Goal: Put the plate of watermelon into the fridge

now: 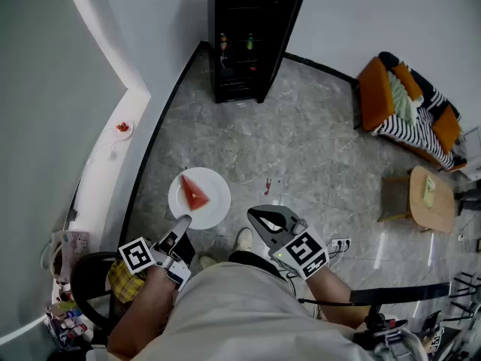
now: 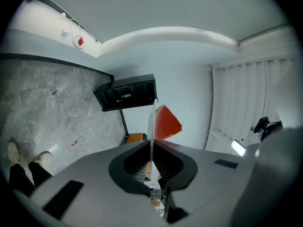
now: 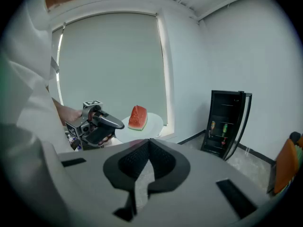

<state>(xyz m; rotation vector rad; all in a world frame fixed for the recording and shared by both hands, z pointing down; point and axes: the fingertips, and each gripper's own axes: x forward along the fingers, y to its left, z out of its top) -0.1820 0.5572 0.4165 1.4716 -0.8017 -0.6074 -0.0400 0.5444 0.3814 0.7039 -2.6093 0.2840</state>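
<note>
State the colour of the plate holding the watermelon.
The plate is plain white; the head view shows it best.

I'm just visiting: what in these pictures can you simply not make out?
Head view: small bottles in the tall black fridge, too small to identify.
Head view: small red thing on the white ledge, too small to name.
Left gripper view: top of the round white plate, seen edge-on between the jaws.

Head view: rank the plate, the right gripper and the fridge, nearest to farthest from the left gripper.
1. plate: its rim clamped in the left gripper.
2. right gripper: to the right, shut, empty.
3. fridge: far ahead across the floor, door open.
</note>
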